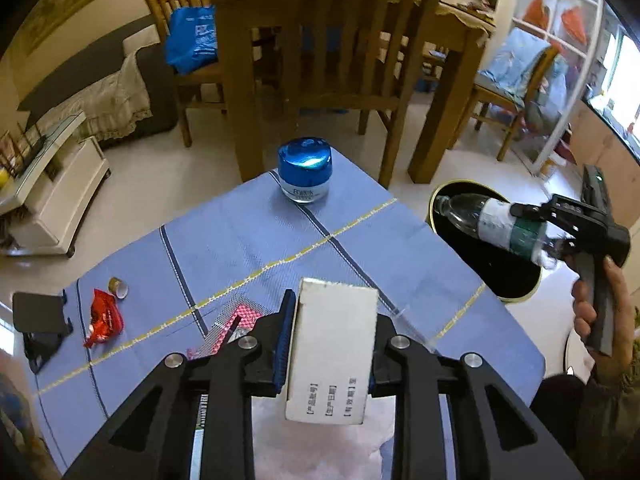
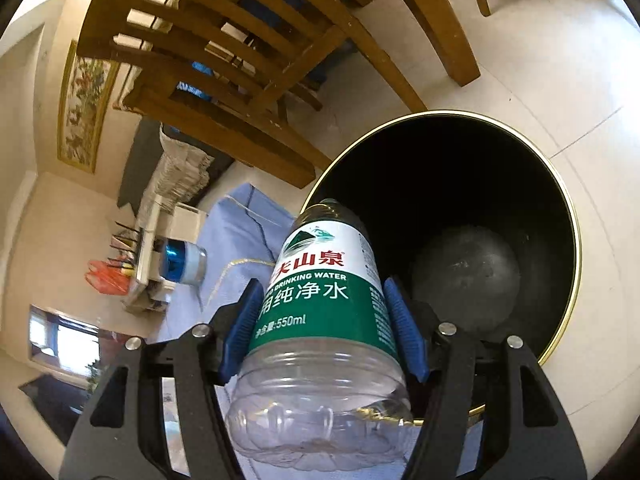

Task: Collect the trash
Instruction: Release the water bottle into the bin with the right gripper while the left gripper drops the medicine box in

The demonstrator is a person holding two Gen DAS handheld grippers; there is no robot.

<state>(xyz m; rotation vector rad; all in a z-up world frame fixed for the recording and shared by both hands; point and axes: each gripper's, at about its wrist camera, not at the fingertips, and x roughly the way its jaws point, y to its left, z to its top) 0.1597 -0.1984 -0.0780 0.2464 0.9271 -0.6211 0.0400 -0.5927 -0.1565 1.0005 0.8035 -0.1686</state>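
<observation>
Two grippers are each holding a piece of trash; the left gripper (image 1: 330, 344) has its blue pads pressed against the sides of a small white box (image 1: 334, 350) with printed lettering on its near face, and the box is raised above the blue tablecloth (image 1: 248, 240); the right gripper (image 2: 324, 324) clamps a clear plastic water bottle (image 2: 320, 312) across its green and white label, neck pointing away from the camera, with the bottle poised over the rim of a black bin (image 2: 460, 184) with a gold edge; in the left wrist view the same bottle (image 1: 492, 222) lies nearly level above the bin (image 1: 504, 276), which stands on the pale floor just beside the table's right corner, and a hand (image 1: 604, 308) grips the right gripper's handle. Several other things lie on the cloth: a jar with a shiny blue lid (image 1: 305, 170) stands upright near the far corner; a red wrapper (image 1: 103, 318) lies near the left edge, with a small roll of tape (image 1: 118, 287) just beside it; a pink and white blister pack (image 1: 236, 324) is partly hidden behind the left gripper. Beyond the table stands a wooden chair (image 1: 340, 60).
</observation>
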